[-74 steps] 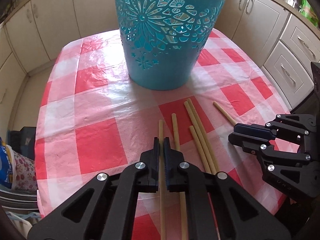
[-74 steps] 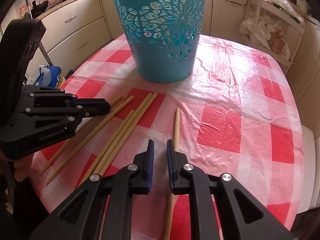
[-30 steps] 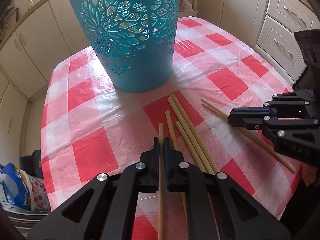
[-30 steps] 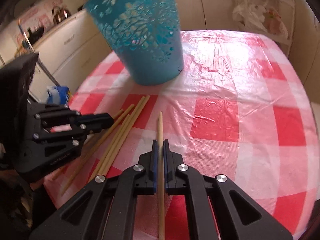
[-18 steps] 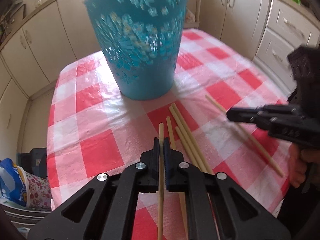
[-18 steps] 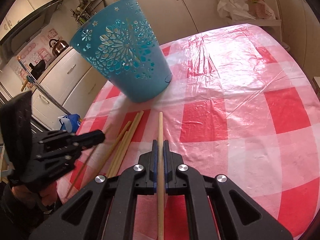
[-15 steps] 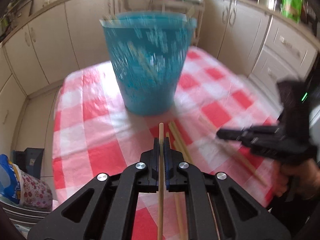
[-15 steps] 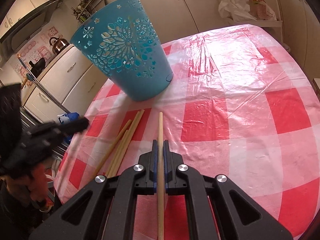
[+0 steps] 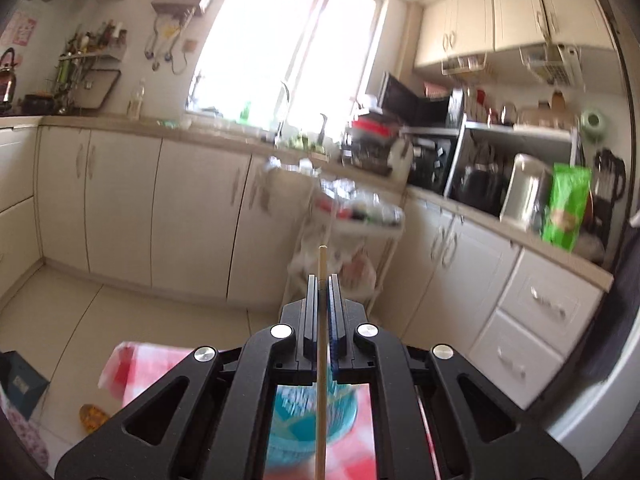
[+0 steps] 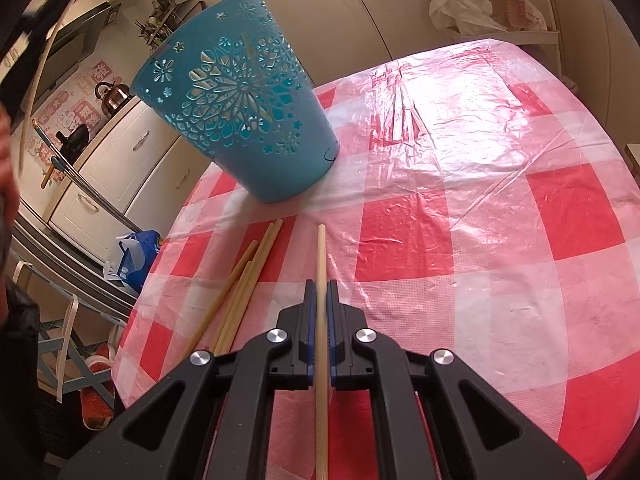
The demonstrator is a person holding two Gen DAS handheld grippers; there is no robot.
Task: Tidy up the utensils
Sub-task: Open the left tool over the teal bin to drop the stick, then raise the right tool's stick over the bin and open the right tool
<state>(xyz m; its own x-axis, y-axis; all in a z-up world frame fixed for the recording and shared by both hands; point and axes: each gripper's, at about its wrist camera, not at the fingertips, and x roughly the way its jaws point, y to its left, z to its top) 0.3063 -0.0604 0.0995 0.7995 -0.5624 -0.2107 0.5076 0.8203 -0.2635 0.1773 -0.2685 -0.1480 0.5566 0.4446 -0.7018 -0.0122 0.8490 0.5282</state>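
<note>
I am looking at the surface (image 10: 460, 208) with its red checked cloth, where the blue basket (image 10: 244, 120) is standing at the far left. Several chopsticks (image 10: 240, 288) are lying loose between the basket and me, long axes pointing toward it. My left tongs (image 9: 323, 280) are pinching one chopstick (image 9: 321, 360), fully closed; the basket is now lying below them, so this hand is nearer. A second ago they were low over the cloth; they have risen. My right tongs (image 10: 319, 286) are gripping another chopstick (image 10: 320, 320), low and nearly unmoved.
</note>
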